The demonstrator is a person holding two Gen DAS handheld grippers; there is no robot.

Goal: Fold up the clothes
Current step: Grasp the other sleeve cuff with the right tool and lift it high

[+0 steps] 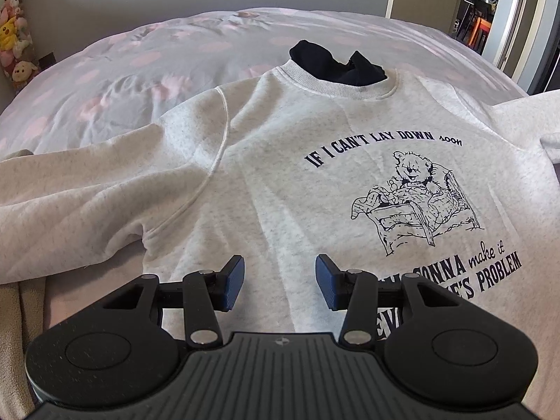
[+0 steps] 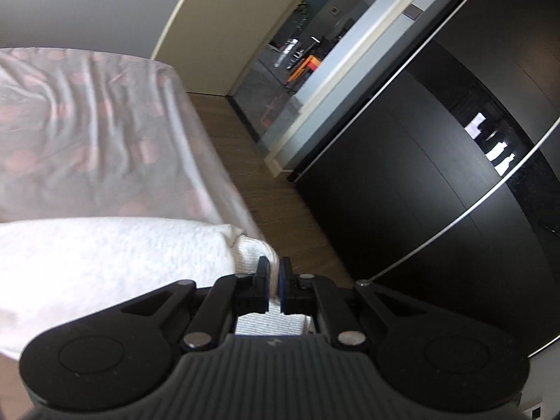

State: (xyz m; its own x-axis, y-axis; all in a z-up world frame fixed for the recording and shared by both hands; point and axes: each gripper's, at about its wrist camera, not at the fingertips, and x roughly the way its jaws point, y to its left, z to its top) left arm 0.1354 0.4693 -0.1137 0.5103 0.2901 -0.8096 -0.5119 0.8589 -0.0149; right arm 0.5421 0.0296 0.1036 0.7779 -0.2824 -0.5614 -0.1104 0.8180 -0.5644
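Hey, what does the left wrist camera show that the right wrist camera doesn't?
Only the left wrist view shows the sweatshirt's printed front with the bear graphic, its ribbed collar, a dark garment behind the collar, plush toys at the wall, and the open left gripper over the fabric.

Only the right wrist view shows the right gripper shut on the sleeve cuff, the wooden floor, and a black wardrobe.

Both show the pale sweatshirt, the pink-spotted bedding and an open doorway.
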